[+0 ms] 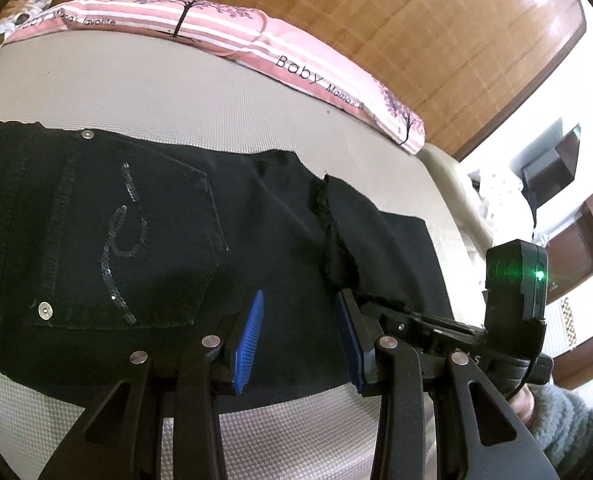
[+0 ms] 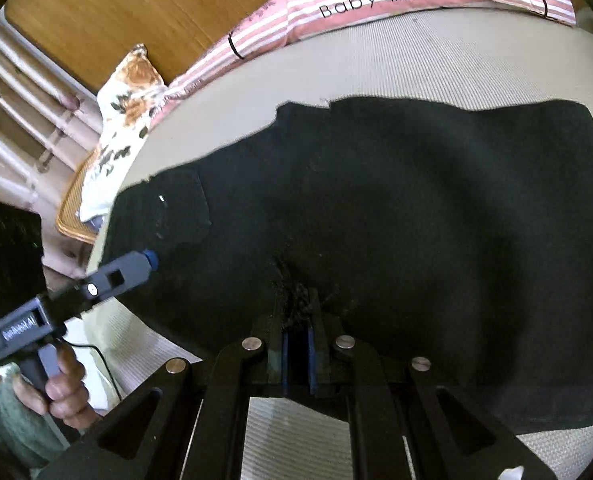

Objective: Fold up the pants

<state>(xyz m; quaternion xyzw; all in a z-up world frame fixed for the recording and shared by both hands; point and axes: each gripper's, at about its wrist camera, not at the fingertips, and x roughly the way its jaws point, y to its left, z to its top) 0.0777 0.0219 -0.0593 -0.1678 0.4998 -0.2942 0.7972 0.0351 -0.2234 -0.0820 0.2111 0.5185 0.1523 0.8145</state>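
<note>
Black pants (image 1: 144, 248) lie flat on a beige mat (image 1: 216, 92) on a bed, already doubled over: the frayed hem (image 1: 328, 232) of a leg sits on top, past the back pocket (image 1: 136, 240). The pocket has a curled line of sequins and metal rivets at its corners.

Left claw (image 1: 300, 340): jaws parted, blue pads (image 1: 250, 344) apart over the pants' near edge, with nothing pinched between them. Whether the tips touch the cloth cannot be told. In the right wrist view the same claw (image 2: 148, 260) shows at the pants' left end, held by a hand (image 2: 62, 388) in a grey-green sleeve.

Right claw (image 2: 298, 320): jaws nearly together, clamped on a frayed edge of the pants (image 2: 416, 240), with ragged threads bunched just ahead of the tips. In the left wrist view this claw (image 1: 352, 304) reaches the hem from the right; its body carries a black box with a green light (image 1: 539, 276).

A pink striped pillow (image 1: 256, 44) printed "Baby Mama's favorite" lies along the mat's far side. A flowered cushion (image 2: 124, 120) lies at its end. Wooden floor (image 1: 376, 8) beyond.
</note>
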